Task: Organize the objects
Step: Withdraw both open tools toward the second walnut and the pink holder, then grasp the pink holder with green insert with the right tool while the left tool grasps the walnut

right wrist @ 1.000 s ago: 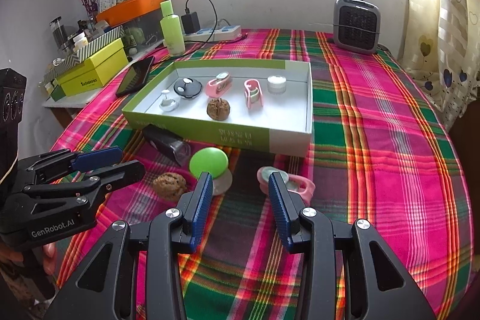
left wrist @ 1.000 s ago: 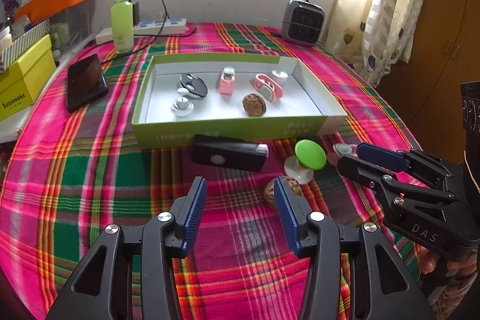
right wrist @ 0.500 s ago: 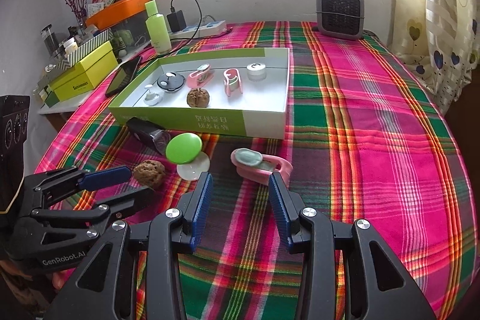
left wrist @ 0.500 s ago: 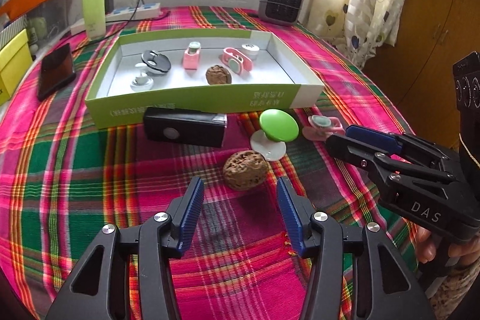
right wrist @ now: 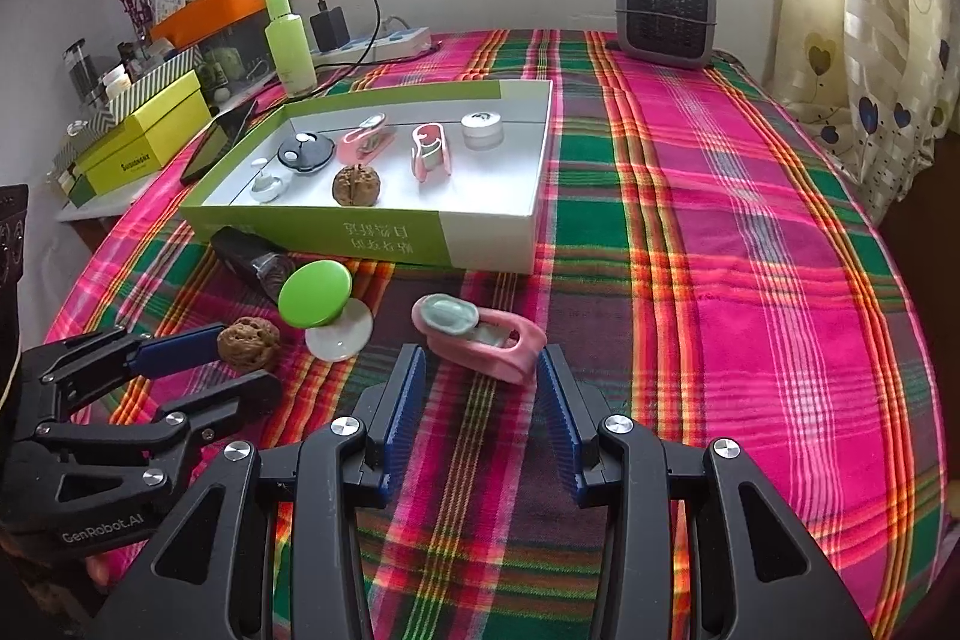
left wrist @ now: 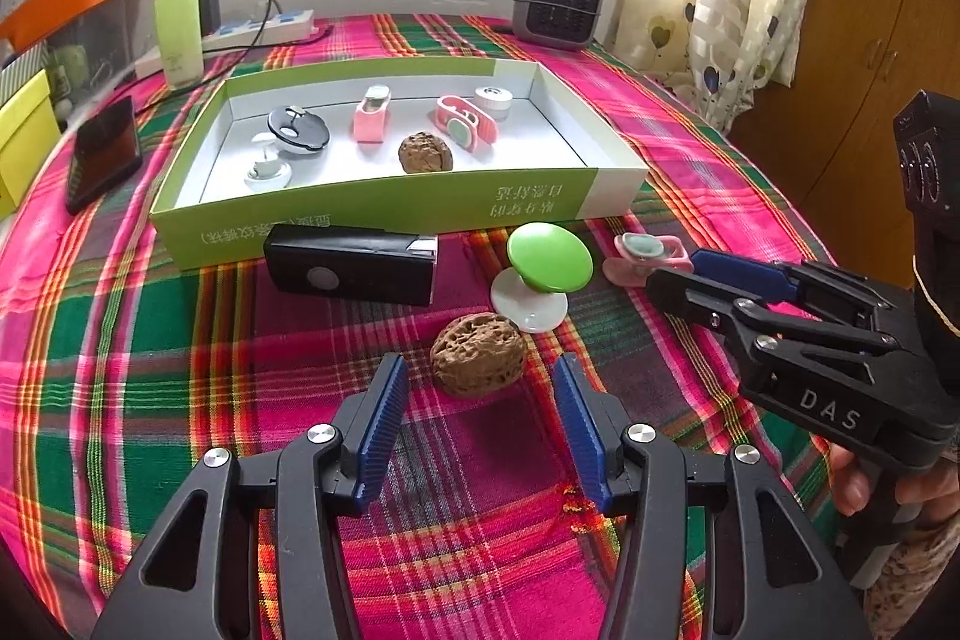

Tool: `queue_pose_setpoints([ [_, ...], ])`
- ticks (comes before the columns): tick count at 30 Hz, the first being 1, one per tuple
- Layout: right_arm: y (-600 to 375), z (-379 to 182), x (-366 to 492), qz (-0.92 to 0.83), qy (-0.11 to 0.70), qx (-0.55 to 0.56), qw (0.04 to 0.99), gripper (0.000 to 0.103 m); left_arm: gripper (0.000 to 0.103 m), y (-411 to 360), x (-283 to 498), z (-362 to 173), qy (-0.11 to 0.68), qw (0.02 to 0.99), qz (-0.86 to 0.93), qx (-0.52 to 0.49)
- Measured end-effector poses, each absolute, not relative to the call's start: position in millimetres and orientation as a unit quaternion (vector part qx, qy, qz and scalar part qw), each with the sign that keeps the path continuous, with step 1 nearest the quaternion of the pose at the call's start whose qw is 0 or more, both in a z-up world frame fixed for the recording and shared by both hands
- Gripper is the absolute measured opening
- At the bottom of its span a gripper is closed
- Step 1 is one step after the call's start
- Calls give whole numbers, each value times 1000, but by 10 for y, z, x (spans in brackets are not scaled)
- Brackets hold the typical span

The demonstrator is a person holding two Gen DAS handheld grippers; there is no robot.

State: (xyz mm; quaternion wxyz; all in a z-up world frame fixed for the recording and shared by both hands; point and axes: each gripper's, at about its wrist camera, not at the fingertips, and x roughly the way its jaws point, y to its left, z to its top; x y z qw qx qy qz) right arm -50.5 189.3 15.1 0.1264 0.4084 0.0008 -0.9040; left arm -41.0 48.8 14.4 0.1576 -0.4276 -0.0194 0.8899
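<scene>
A green-and-white open box (left wrist: 384, 214) (right wrist: 480, 244) holds several small items, among them a walnut (left wrist: 425, 152). In front of it on the plaid cloth lie a black device (left wrist: 351, 265), a green-topped knob (left wrist: 546, 259) (right wrist: 315, 295), a loose walnut (left wrist: 477, 361) (right wrist: 248, 335) and a pink clip (right wrist: 480, 334) (left wrist: 645, 259). My left gripper (left wrist: 480, 382) is open, its fingertips either side of the loose walnut, not touching. My right gripper (right wrist: 480, 370) is open, its fingertips flanking the pink clip's near end.
A phone (left wrist: 102, 151), a green bottle (left wrist: 178, 25), a power strip (left wrist: 258, 31) and a grey heater (left wrist: 558, 1) stand around the box's far side. Yellow boxes (right wrist: 144, 148) sit at the left. The right part of the cloth (right wrist: 750, 250) lies flat.
Both grippers have moved forward and lower: the left has come up around the loose walnut, the right around the pink clip. Both stay open.
</scene>
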Motion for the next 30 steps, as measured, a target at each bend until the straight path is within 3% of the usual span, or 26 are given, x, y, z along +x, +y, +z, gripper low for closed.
queue_pose_setpoints([
  [4,1928,184,-548,-906,6,402,133,53,49,485,-415,145,-21,157,890,-427],
  [20,1782,106,-567,-874,33,429,225,53,49,466,-439,162,-33,161,888,-429],
  [30,1743,70,-682,-883,62,431,178,53,49,441,-467,151,-34,150,891,-428],
])
